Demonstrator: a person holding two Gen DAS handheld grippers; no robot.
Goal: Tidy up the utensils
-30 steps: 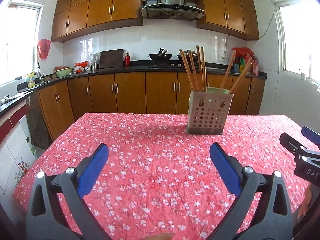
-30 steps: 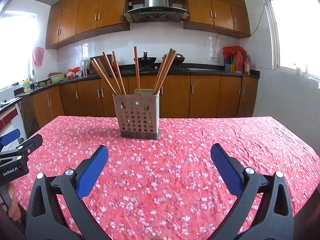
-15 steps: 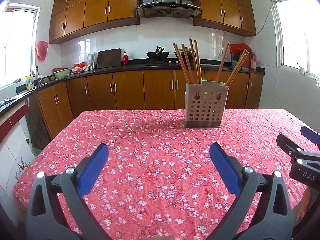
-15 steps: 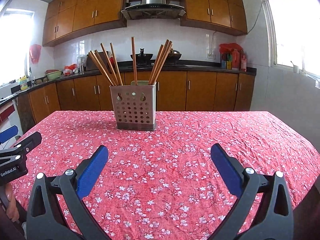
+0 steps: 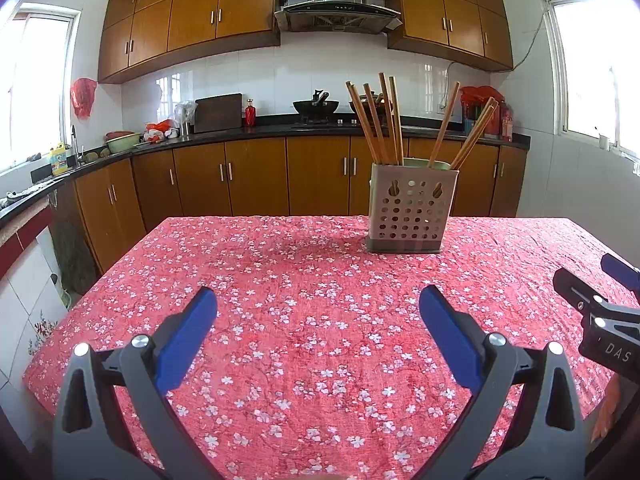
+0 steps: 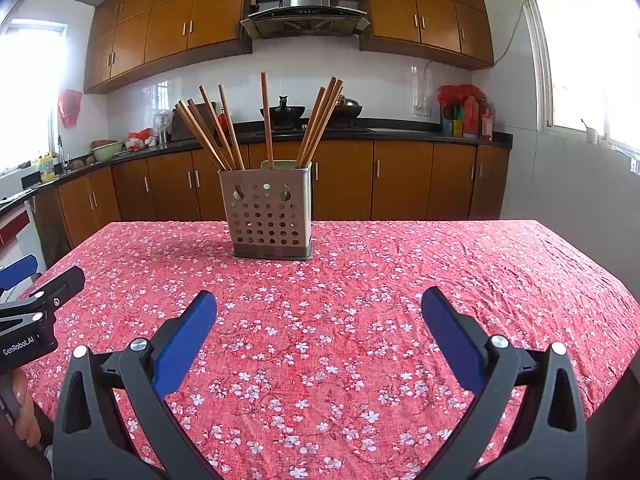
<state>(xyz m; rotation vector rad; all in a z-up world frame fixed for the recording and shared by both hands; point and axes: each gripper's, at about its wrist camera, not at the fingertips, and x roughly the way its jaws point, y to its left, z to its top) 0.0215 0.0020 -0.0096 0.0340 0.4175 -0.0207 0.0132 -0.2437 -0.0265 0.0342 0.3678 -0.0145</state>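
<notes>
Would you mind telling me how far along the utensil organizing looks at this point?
Done: the wooden chopsticks all stand in the perforated utensil holder on the floral tablecloth, and no loose utensils show on it. In hand: nothing; the left tongs and right tongs are both open and empty, apart from the holder. Left: seemingly nothing, though the chopsticks lean in scattered directions.
</notes>
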